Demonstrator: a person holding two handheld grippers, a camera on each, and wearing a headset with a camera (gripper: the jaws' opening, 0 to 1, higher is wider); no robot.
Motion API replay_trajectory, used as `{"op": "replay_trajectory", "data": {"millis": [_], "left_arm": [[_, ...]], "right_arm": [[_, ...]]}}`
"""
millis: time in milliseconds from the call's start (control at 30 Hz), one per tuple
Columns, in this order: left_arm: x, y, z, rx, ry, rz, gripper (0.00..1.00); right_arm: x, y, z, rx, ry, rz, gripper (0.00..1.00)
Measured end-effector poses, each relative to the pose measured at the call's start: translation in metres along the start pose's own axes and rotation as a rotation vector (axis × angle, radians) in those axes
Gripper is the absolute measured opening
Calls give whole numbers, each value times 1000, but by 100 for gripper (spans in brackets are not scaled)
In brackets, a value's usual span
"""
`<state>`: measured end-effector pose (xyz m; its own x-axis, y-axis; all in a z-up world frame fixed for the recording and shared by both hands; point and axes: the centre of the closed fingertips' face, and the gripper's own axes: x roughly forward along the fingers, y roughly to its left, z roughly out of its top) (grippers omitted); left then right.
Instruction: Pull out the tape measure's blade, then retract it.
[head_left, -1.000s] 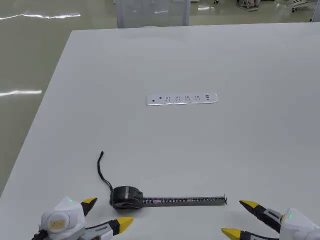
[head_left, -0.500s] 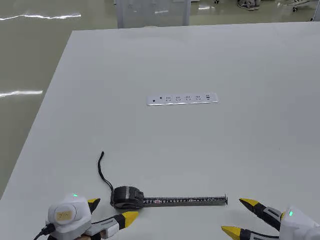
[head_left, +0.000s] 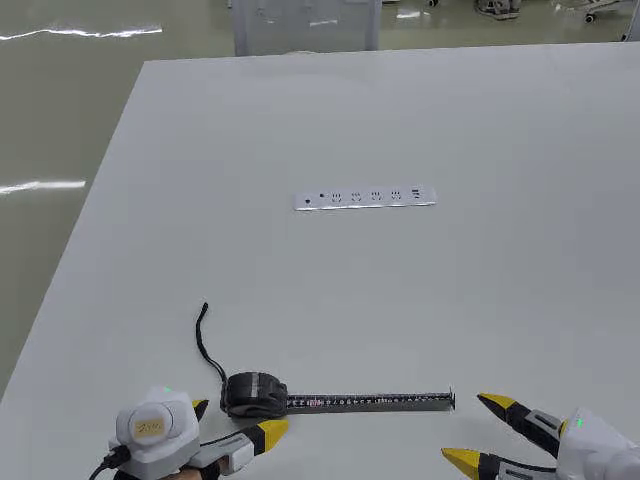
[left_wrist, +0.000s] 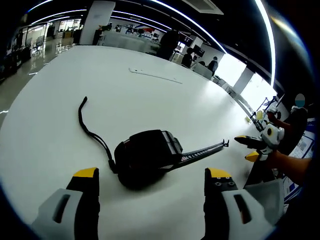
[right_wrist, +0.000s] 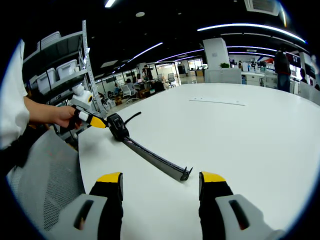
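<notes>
A black tape measure (head_left: 254, 393) lies near the table's front edge, its blade (head_left: 368, 402) pulled out to the right and lying flat, ending in a hook (head_left: 451, 398). A black wrist strap (head_left: 205, 340) trails off behind it. My left gripper (head_left: 232, 426) is open just in front of the case (left_wrist: 145, 156), its yellow-tipped jaws to either side without touching it. My right gripper (head_left: 485, 432) is open a short way right of the hook (right_wrist: 185, 174), with nothing between its jaws.
A white power strip (head_left: 365, 197) lies flat in the middle of the white table (head_left: 400, 120). The table's left edge (head_left: 75, 240) drops to a green floor. A person's hand (right_wrist: 60, 116) holds the left gripper (right_wrist: 91, 120) beside shelving.
My left gripper has moved right and forward, closer to the tape measure's case. The right gripper, the tape measure and its blade have stayed put.
</notes>
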<state>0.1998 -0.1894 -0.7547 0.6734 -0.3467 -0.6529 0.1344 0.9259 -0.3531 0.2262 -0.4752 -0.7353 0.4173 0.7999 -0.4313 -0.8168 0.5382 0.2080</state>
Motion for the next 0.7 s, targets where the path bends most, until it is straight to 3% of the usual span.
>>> {"op": "replay_trajectory", "data": {"millis": [700], "left_arm": [[7, -1, 3, -51, -3, 74, 86]], "right_arm": [[7, -8, 0, -14, 14, 20, 60]]}}
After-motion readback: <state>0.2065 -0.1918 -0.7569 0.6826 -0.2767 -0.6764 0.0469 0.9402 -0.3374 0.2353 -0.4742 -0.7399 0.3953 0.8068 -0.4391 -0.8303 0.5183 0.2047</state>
